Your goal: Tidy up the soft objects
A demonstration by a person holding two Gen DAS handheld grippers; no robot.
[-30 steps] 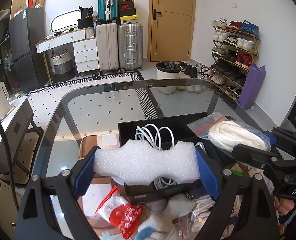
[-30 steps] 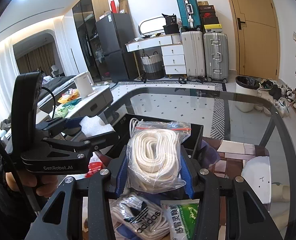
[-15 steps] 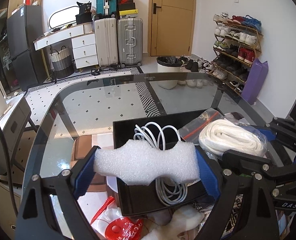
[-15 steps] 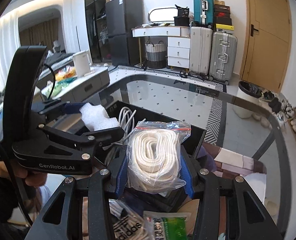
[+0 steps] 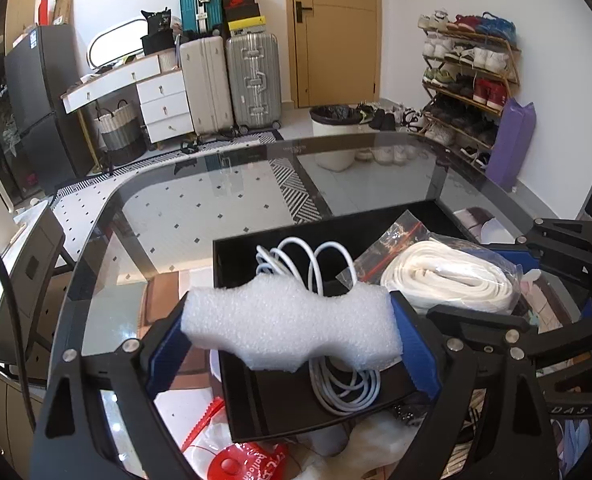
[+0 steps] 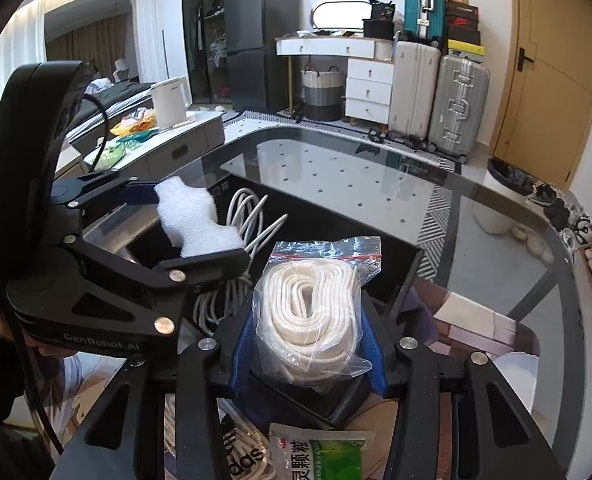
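Placement step in hand: left tongs (image 5: 291, 330) clamp a foam block (image 5: 289, 326), right tongs (image 6: 308, 320) clamp a bagged rope coil (image 6: 314, 308), both above the black tray (image 5: 336, 232). Next move, judged: lower each load into the tray beside the white cable (image 5: 344, 388), then release.

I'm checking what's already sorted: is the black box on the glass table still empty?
No. A coiled white cable already lies inside the black box in the left wrist view.

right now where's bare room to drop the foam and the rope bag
Free: the black tray's right half, beside the white cable coil, under the bagged rope. Also the glass table beyond the tray. Crowded: the tray's left half under the foam block, and the near edge, piled with packets.
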